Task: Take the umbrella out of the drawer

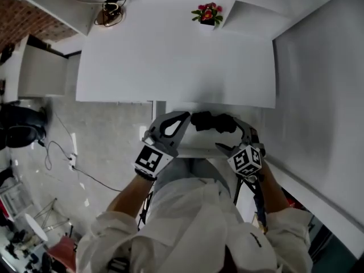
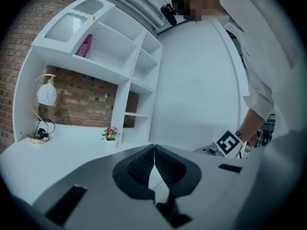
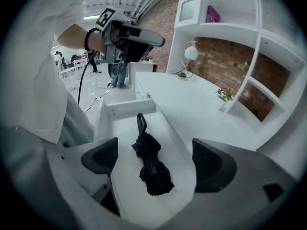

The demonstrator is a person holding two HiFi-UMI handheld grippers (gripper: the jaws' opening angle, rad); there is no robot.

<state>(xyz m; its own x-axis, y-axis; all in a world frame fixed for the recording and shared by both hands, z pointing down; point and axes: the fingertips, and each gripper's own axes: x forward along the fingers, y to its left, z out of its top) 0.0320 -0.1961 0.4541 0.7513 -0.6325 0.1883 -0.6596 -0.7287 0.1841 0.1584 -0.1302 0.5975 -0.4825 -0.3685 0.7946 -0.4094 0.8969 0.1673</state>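
A folded black umbrella (image 3: pixel 149 164) lies lengthwise on the floor of the open white drawer (image 3: pixel 125 107), its loop handle toward the drawer front. In the head view the umbrella (image 1: pixel 214 121) shows just below the desk edge. My right gripper (image 3: pixel 152 161) is open above the drawer, with the umbrella between its dark pads (image 3: pixel 212 164) but not touched. My left gripper (image 2: pixel 153 163) is shut with nothing in it, held above the desk to the left of the drawer (image 1: pixel 193 147). In the head view the right gripper (image 1: pixel 232 134) sits at the umbrella's right end.
The white desk (image 1: pixel 170 56) spreads ahead with a small pot of flowers (image 1: pixel 207 13) and a round lamp (image 1: pixel 110 11) at the back. White shelves (image 2: pixel 120 56) stand against a brick wall. A cable (image 1: pixel 68 158) trails on the floor at the left.
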